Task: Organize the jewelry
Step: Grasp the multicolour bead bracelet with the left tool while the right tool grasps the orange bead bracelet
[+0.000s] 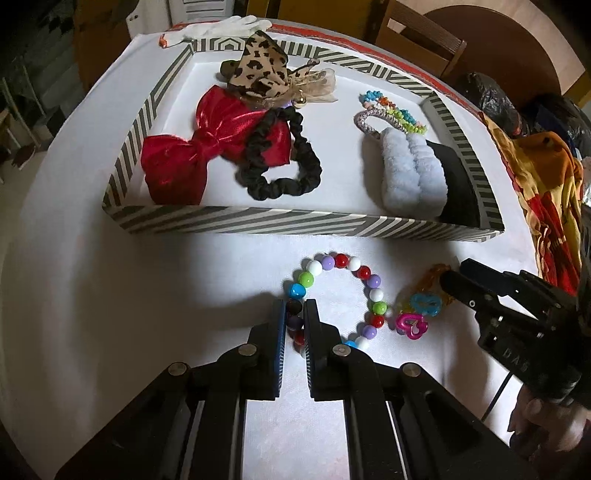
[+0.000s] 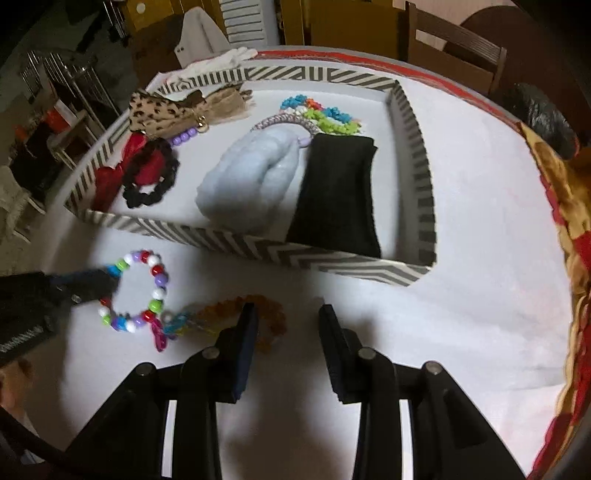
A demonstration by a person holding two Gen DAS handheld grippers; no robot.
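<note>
A bracelet of coloured round beads (image 1: 369, 284) (image 2: 159, 280) lies on the white cloth in front of the striped box (image 1: 295, 223) (image 2: 332, 264). My left gripper (image 1: 295, 314) (image 2: 107, 280) is shut on its left side, with beads showing between the fingers. To its right lie an amber bracelet (image 1: 430, 275) (image 2: 273, 314) and a chain of blue and pink plastic links (image 1: 424, 304) (image 2: 173, 326). My right gripper (image 2: 288, 314) (image 1: 456, 277) stands open over the amber bracelet. Part of that bracelet lies in the gap by the left finger, and the pads do not press it.
Inside the box lie a red bow (image 1: 207, 147), a leopard bow (image 1: 258, 70), a black scrunchie (image 1: 284, 158), a pale blue fluffy scrunchie (image 1: 410, 173), a black cloth (image 2: 336, 195) and colourful bead bands (image 1: 395, 110). A white glove (image 1: 225, 27) lies behind the box. A patterned cloth (image 1: 543, 177) bounds the right.
</note>
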